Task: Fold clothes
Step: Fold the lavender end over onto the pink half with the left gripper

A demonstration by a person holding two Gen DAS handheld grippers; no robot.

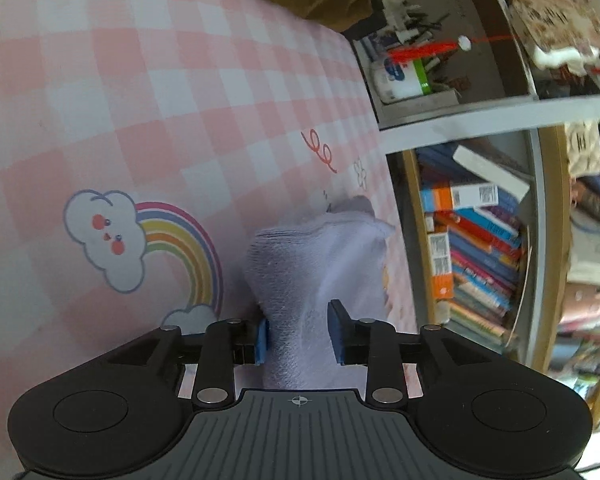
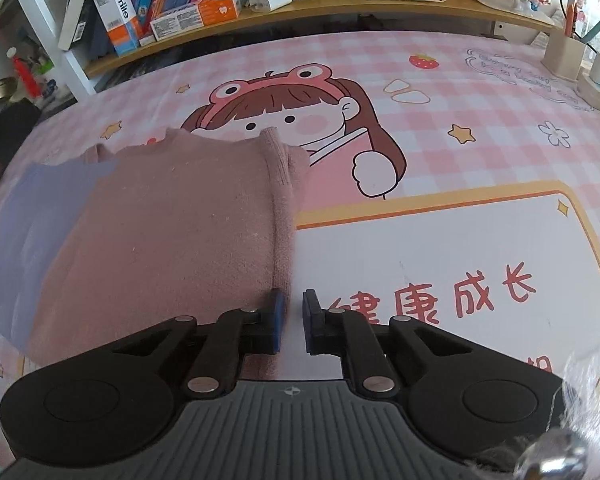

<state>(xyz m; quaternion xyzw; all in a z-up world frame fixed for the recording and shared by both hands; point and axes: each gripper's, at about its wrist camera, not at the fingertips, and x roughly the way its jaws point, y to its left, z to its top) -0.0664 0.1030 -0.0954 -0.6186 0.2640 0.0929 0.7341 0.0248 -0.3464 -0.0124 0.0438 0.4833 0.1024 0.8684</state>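
Left wrist view: the left gripper (image 1: 300, 330) is seen partly open, with a bunched fold of pale lilac fabric (image 1: 320, 264) rising between its blue pads (image 1: 262, 340). The left pad lies against the cloth; the right pad stands just off it or barely touching, so a firm grip cannot be confirmed. The lilac fabric is gathered into a ribbed hump above the pink checked mat (image 1: 140, 100), beside a printed cloud and rainbow (image 1: 140, 240). A shelf of books (image 1: 476, 248) is seen beyond the mat's edge at the right of the view.

Right wrist view: the right gripper (image 2: 290, 320) is seen nearly closed, a narrow gap remaining between its pads. The right-hand edge of a dusty pink knitted garment (image 2: 172, 232) runs down to the left pad; whether that hem is pinched cannot be told, as the gap itself shows only the mat's white panel (image 2: 440, 248). The pink garment is laid flat on the mat, with its ribbed edge (image 2: 282, 200) forming a raised vertical strip. It covers part of a printed cartoon girl (image 2: 292, 120). A lilac piece (image 2: 32, 216) is seen at the garment's left side, partly under it or joined to it; which cannot be told. A wooden shelf (image 2: 340, 6) with books and boxes is seen behind the mat.
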